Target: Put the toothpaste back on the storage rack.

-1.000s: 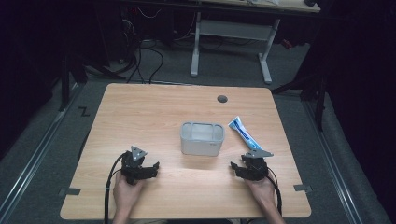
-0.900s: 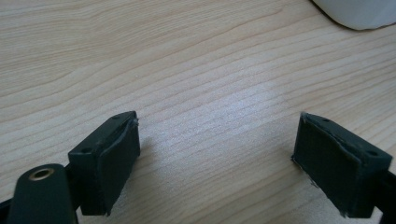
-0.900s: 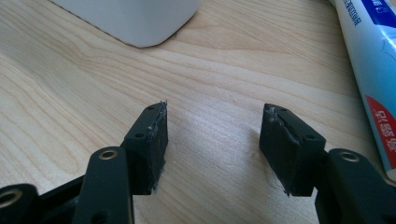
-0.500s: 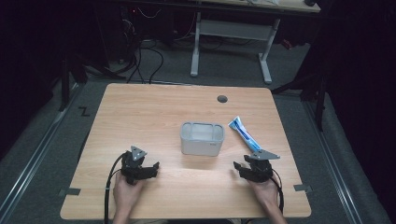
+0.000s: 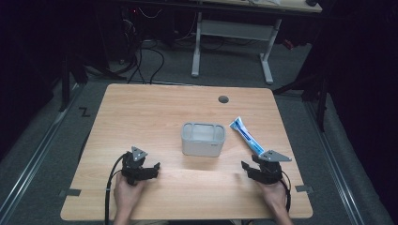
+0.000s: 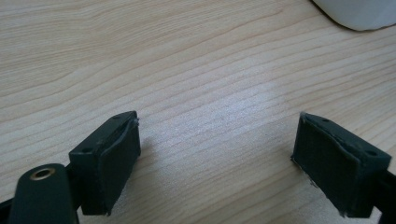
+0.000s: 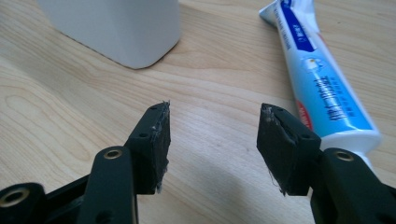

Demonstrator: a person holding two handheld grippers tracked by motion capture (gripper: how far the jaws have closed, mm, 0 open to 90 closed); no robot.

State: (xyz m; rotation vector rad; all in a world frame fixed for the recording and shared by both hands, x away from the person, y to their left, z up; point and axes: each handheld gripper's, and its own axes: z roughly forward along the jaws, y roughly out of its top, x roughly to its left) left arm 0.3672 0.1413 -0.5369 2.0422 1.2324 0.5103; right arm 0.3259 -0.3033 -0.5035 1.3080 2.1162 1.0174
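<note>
container [image 5: 202,139]: interior indiscernible | toothpaste tube [image 5: 246,136]: just right of it, on tabletop [image 5: 141,112] | right gripper [image 7: 212,126]: fingers released, closing (nothing between) | left gripper [image 6: 217,149]: fingers released

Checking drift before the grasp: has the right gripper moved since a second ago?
Yes. In the high view the right gripper has edged toward the table's near edge, away from the toothpaste tube, which has stayed put. Its jaws have just been closing, nothing between them.
</note>
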